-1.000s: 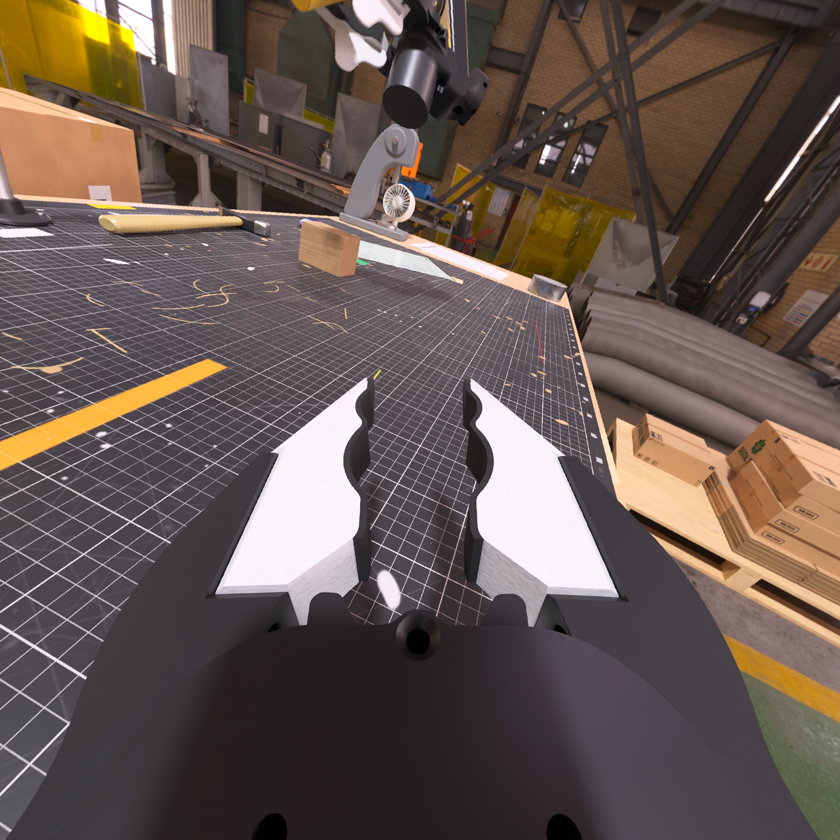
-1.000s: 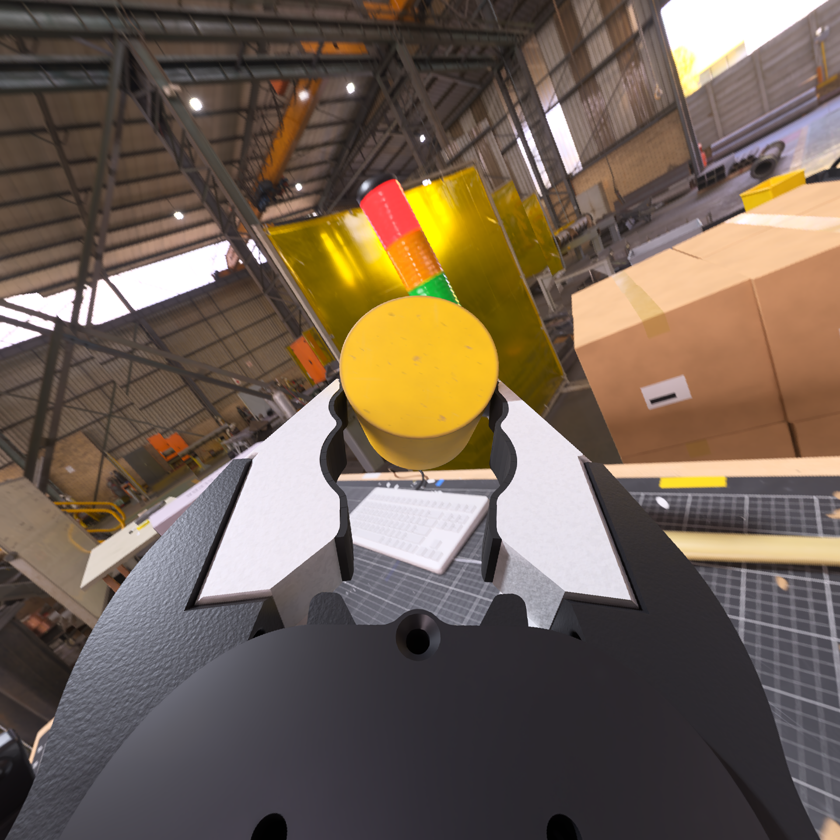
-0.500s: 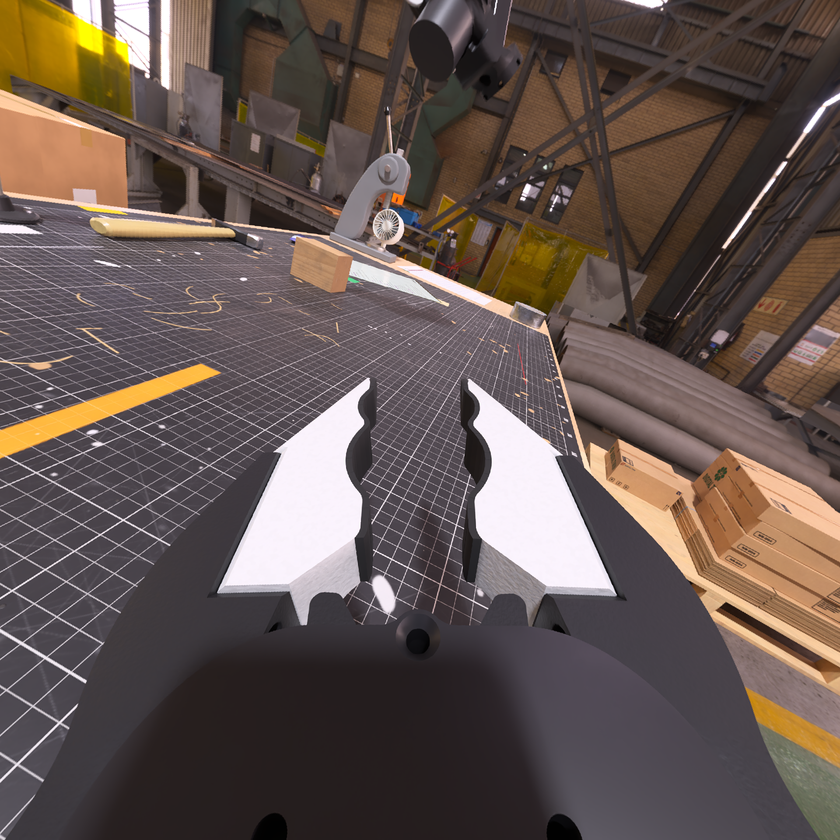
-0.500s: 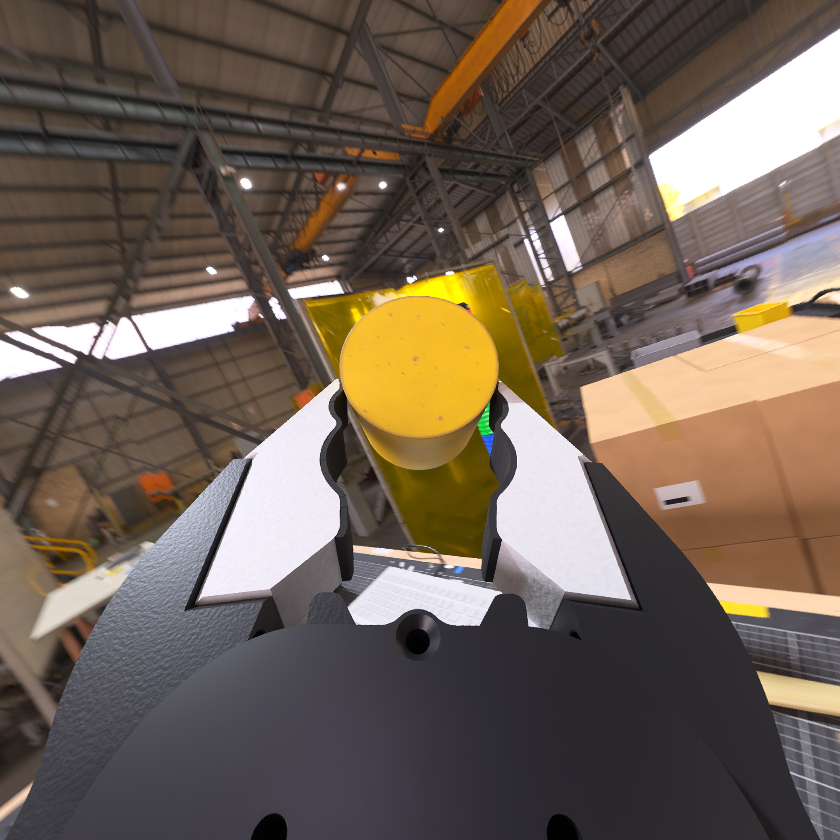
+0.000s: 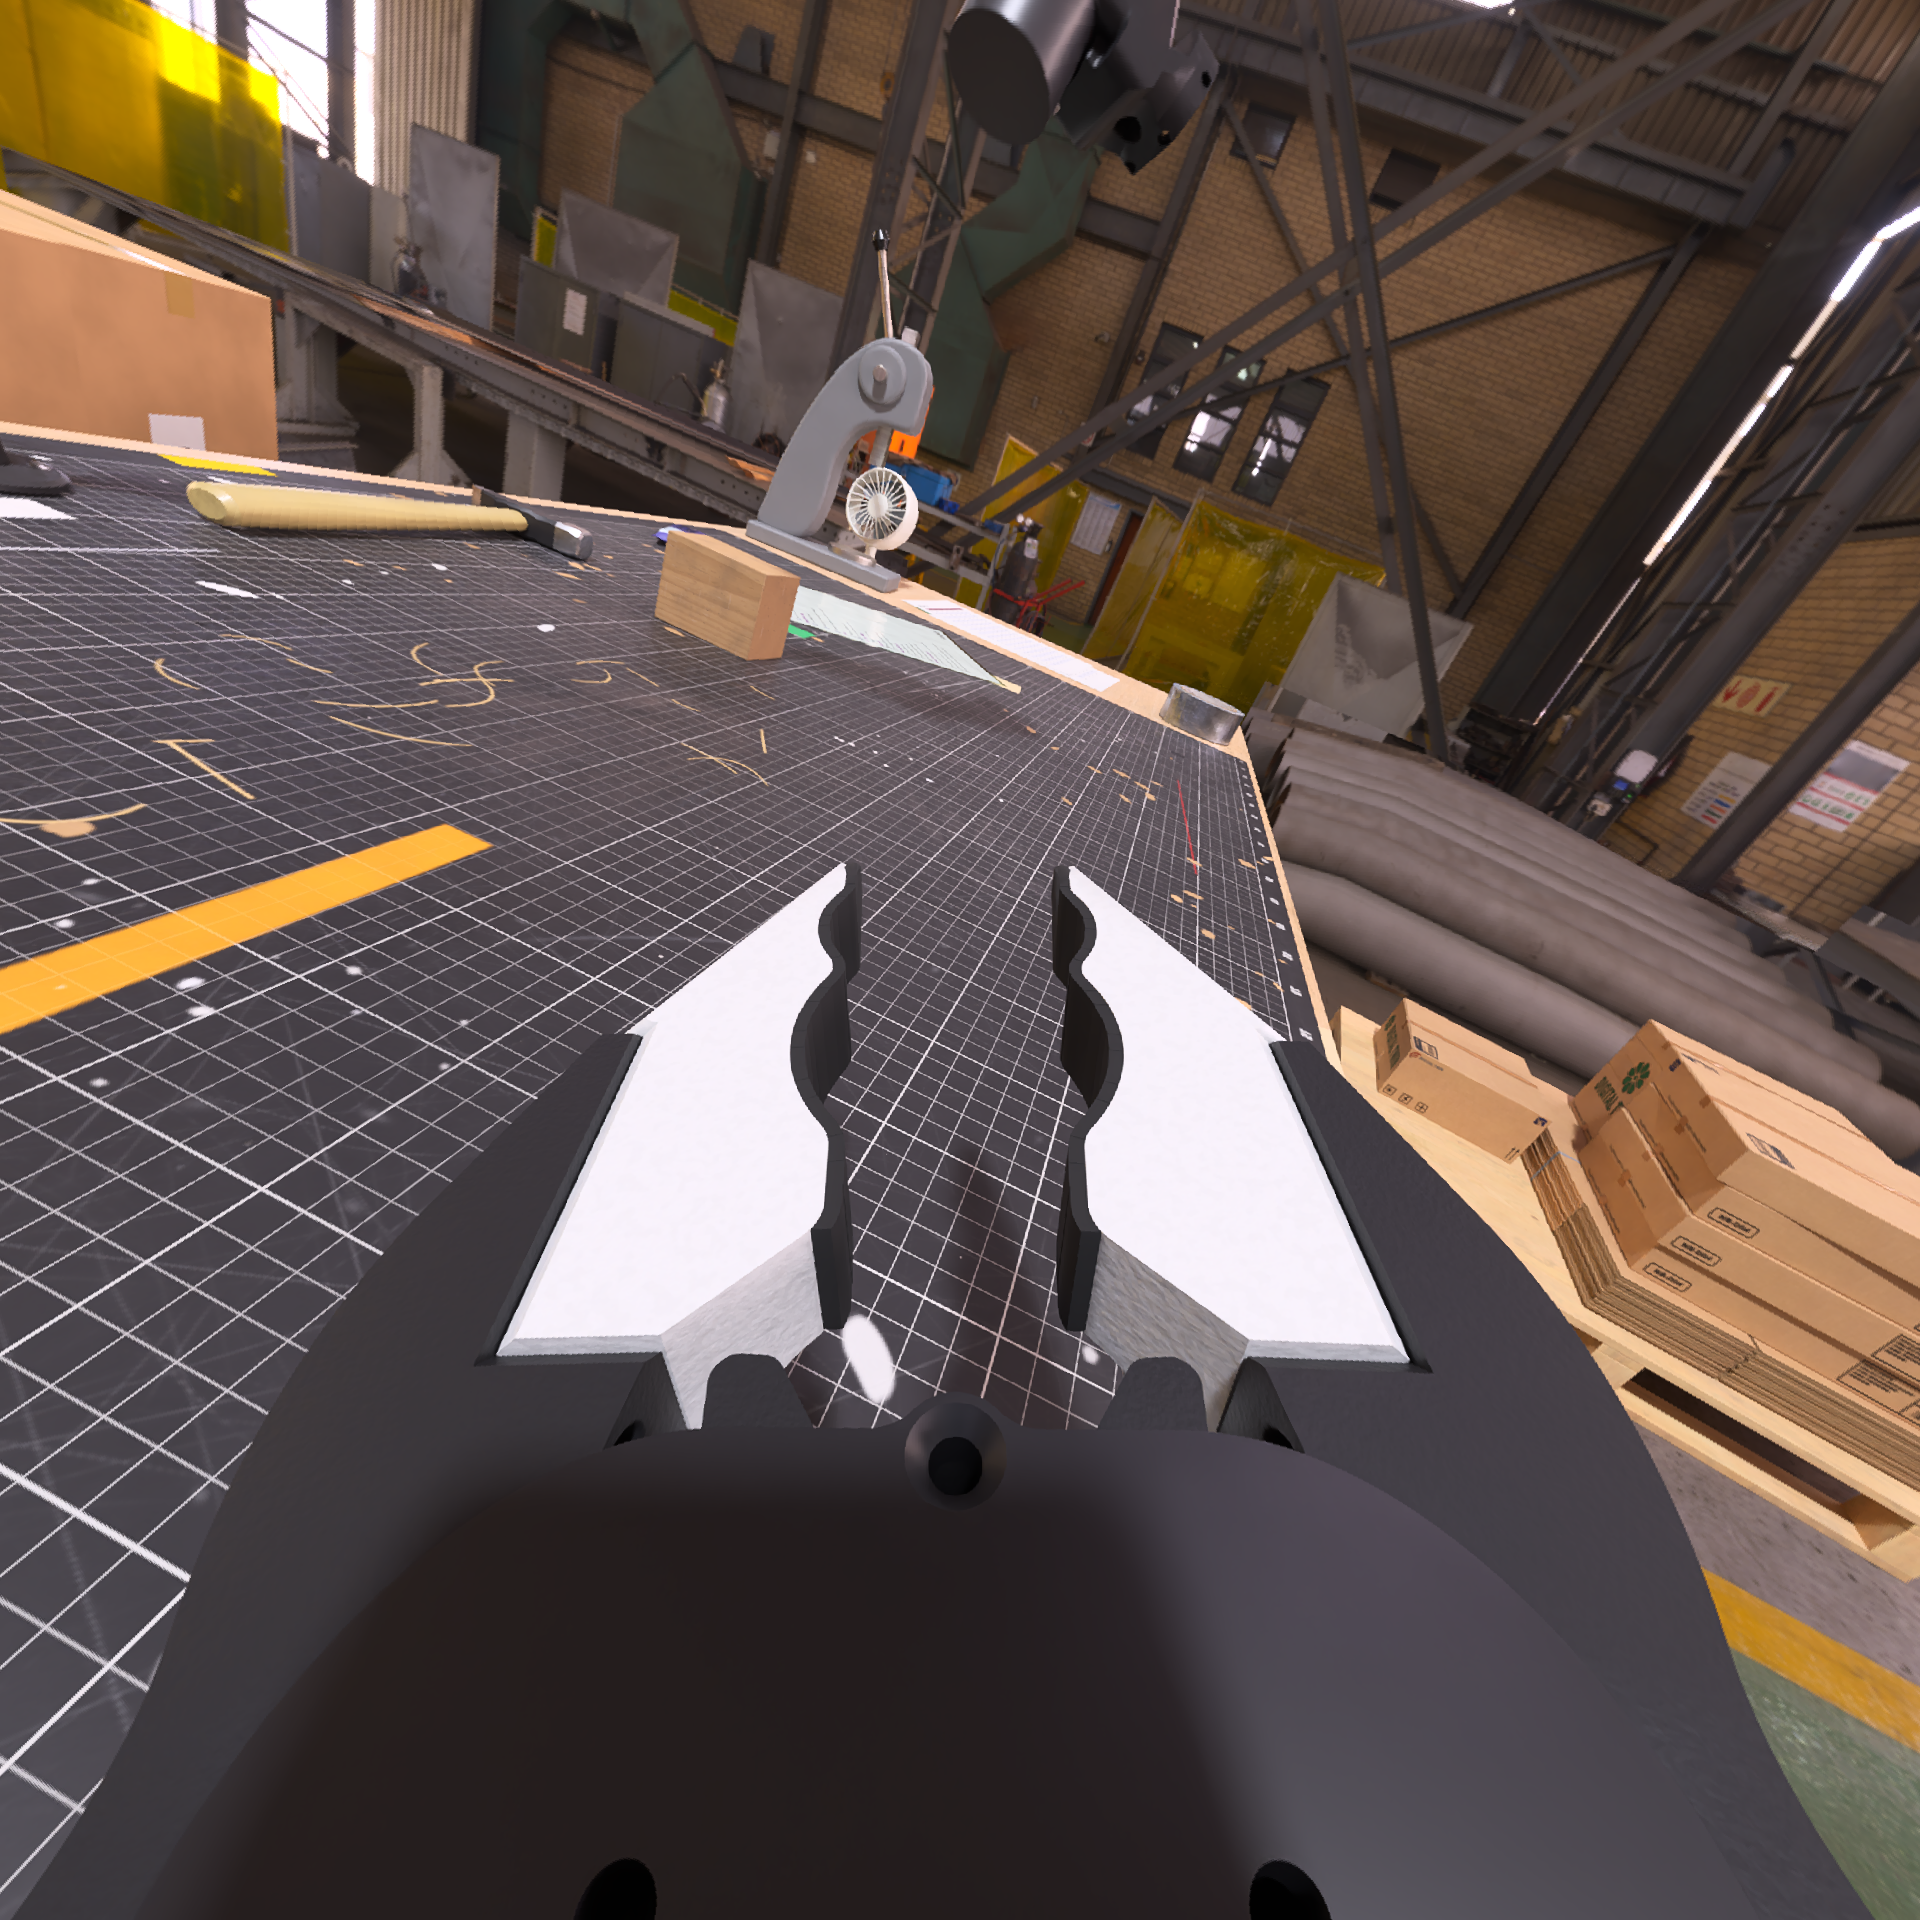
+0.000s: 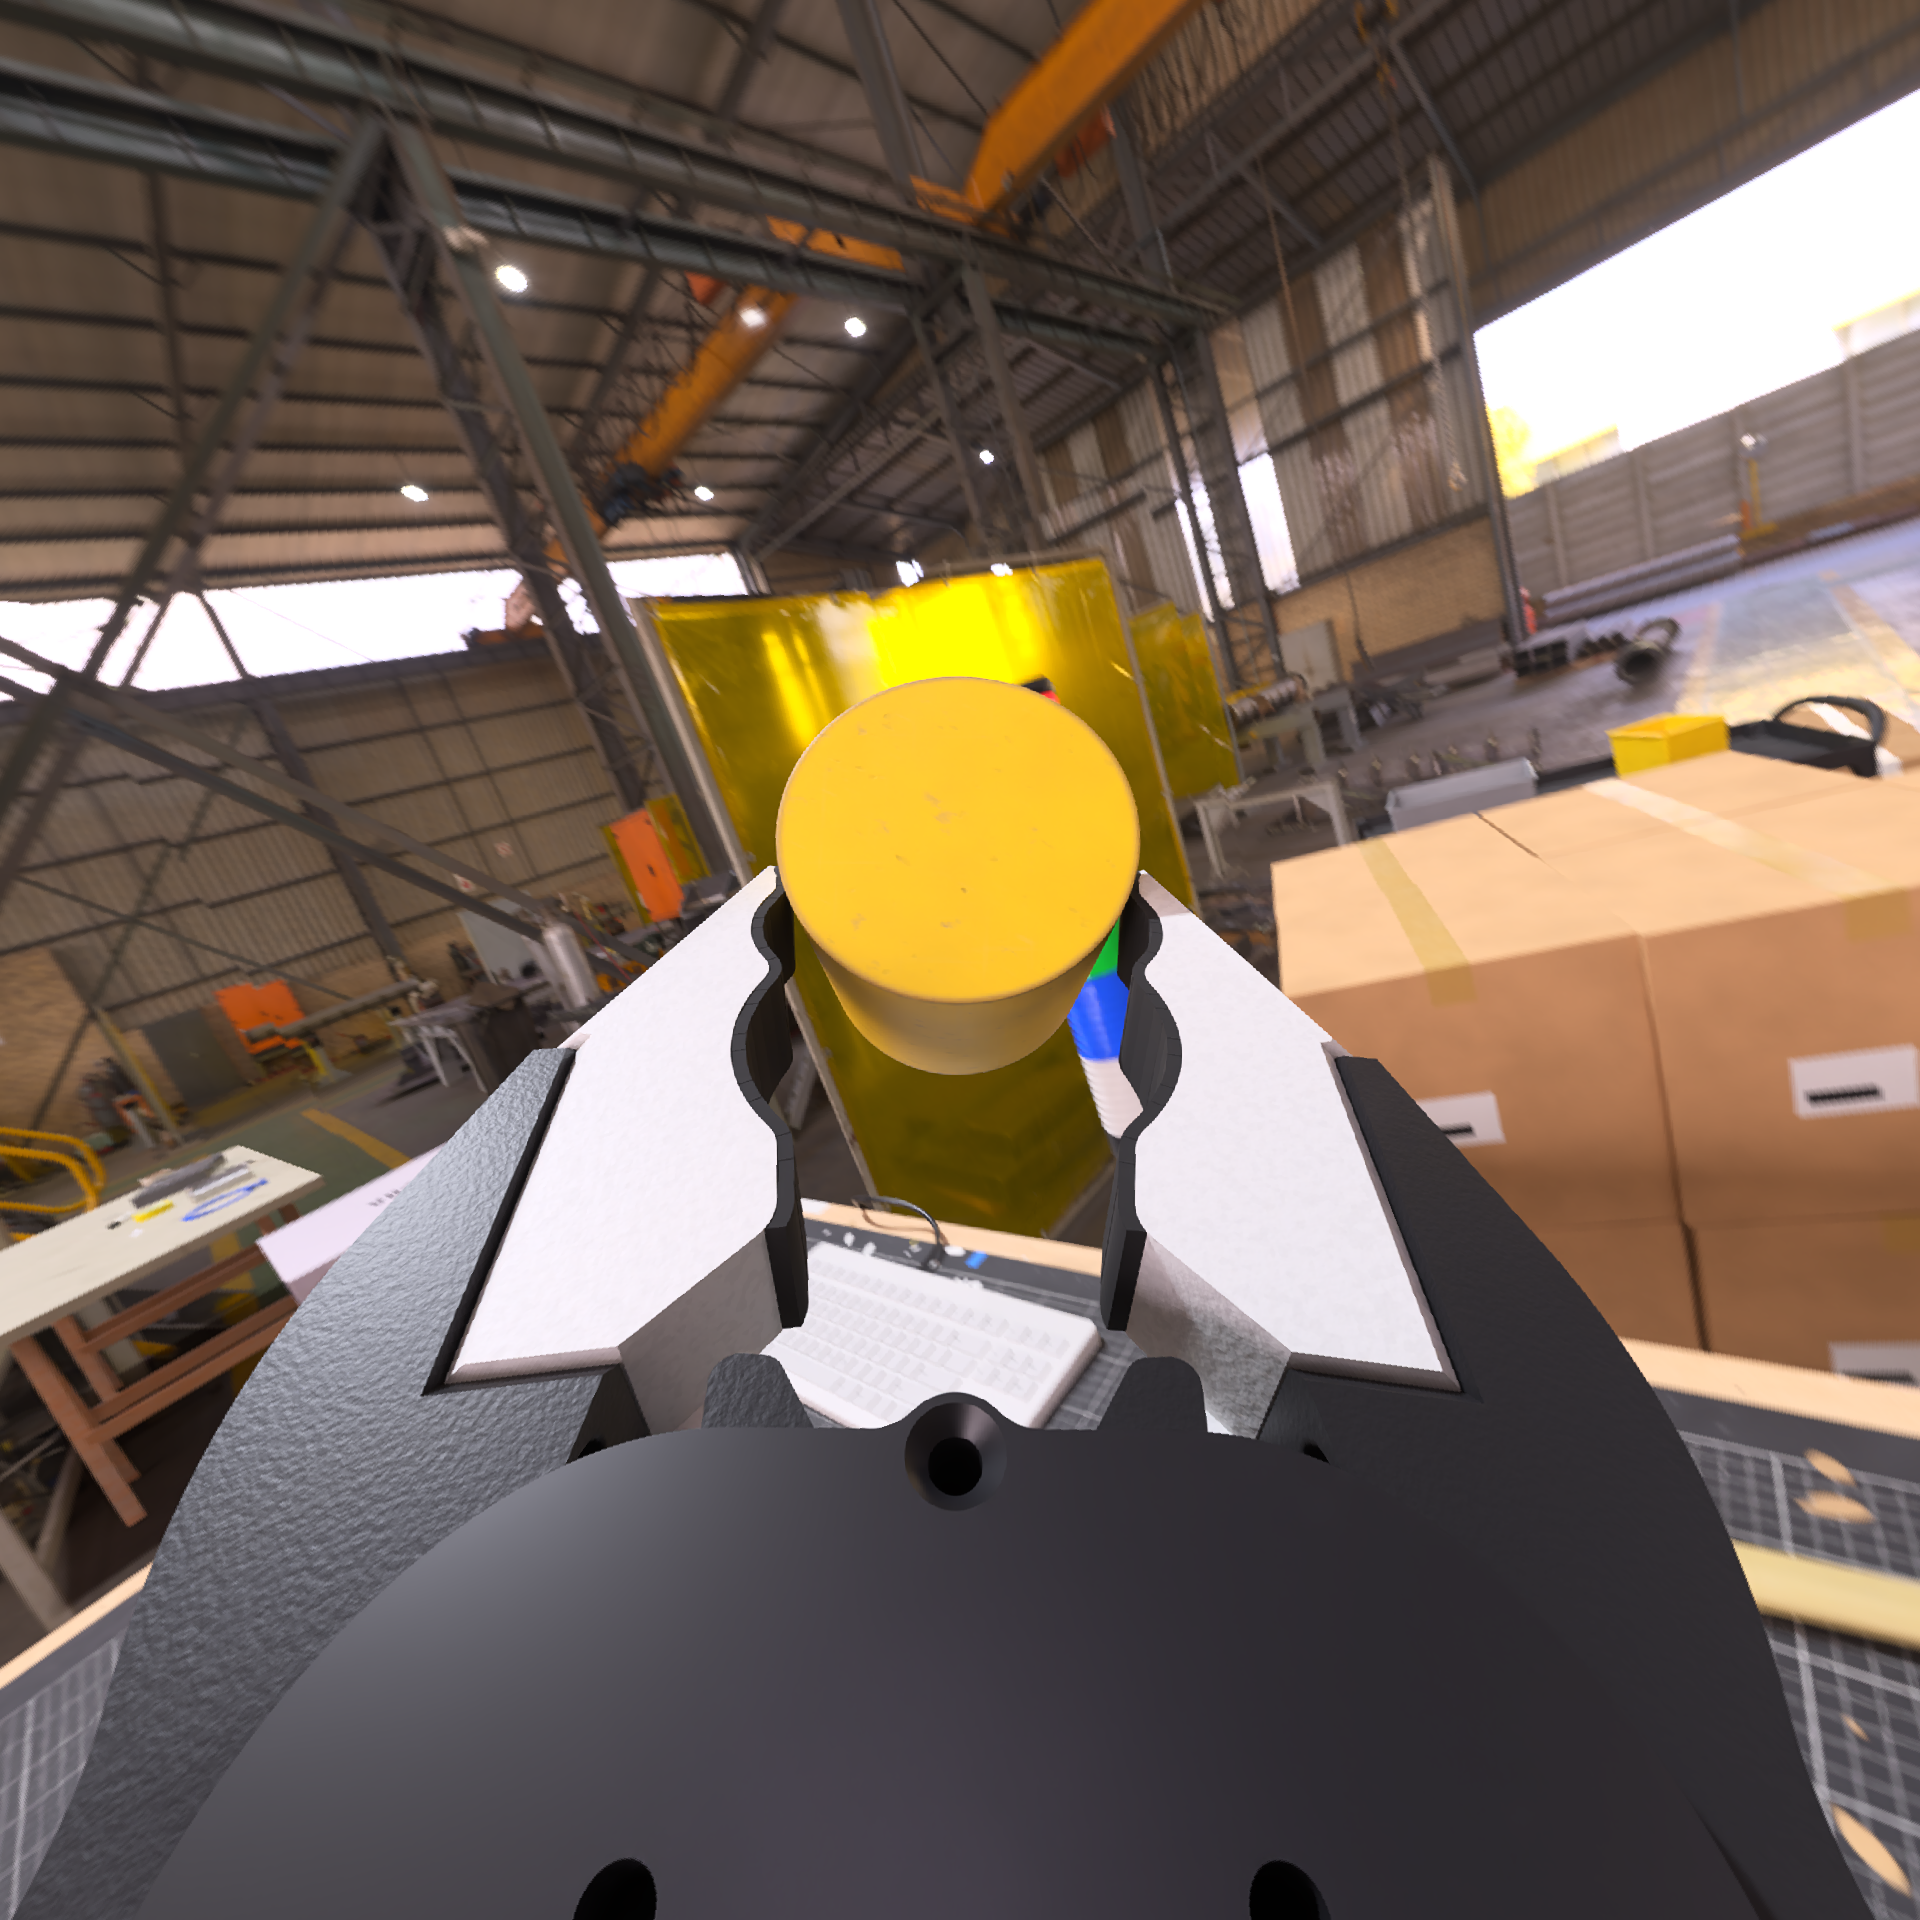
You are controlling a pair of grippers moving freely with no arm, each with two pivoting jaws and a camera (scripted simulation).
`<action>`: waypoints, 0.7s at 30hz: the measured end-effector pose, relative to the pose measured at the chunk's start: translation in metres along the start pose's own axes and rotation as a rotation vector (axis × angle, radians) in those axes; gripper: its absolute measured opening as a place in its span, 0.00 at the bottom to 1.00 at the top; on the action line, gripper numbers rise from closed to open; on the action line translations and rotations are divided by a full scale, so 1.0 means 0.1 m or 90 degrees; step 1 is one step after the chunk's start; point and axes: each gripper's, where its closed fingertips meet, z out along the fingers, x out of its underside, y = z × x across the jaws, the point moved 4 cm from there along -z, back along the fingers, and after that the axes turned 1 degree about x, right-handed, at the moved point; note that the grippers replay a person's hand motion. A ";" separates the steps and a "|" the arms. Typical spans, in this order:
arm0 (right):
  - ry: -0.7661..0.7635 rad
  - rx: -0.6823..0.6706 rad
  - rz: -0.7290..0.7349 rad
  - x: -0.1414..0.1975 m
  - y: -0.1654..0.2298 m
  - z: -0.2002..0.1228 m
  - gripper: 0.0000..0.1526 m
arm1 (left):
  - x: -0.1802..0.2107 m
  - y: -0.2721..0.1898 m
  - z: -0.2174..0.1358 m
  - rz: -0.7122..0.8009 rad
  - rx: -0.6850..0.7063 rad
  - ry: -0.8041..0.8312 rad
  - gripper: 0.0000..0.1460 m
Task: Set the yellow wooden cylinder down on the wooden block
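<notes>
The yellow wooden cylinder (image 6: pixel 956 862) is clamped between my right gripper's (image 6: pixel 956 883) fingertips, its round end face towards the camera, held high above the table. The wooden block (image 5: pixel 727 592) lies on the black cutting mat (image 5: pixel 520 935) far ahead of my left gripper (image 5: pixel 956 883), which is open and empty, low over the mat. The right gripper's dark body (image 5: pixel 1070 62) shows at the top of the left wrist view, high above the block. The block is not in the right wrist view.
A hammer (image 5: pixel 384 509), a grey press (image 5: pixel 852 447) and a small fan (image 5: pixel 881 509) stand near the block. A tape roll (image 5: pixel 1200 710) sits at the mat's right edge. A white keyboard (image 6: pixel 935 1330) and cardboard boxes (image 6: pixel 1662 1039) lie ahead of the right gripper.
The right gripper has risen with the cylinder, tilting upward, and now sits near the top edge of the left wrist view. The left gripper has shifted only slightly and stays open.
</notes>
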 end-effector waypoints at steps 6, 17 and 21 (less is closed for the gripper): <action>0.045 0.113 0.022 0.45 -0.61 -0.11 0.41 | 0.01 -0.01 0.02 -0.006 0.006 0.001 0.25; 0.142 0.276 0.147 1.39 -1.49 -0.47 0.41 | 0.02 -0.03 0.04 0.007 0.000 0.013 0.24; 0.268 0.353 0.092 1.75 -1.68 -0.62 0.41 | 0.02 -0.02 0.04 0.006 -0.002 0.012 0.24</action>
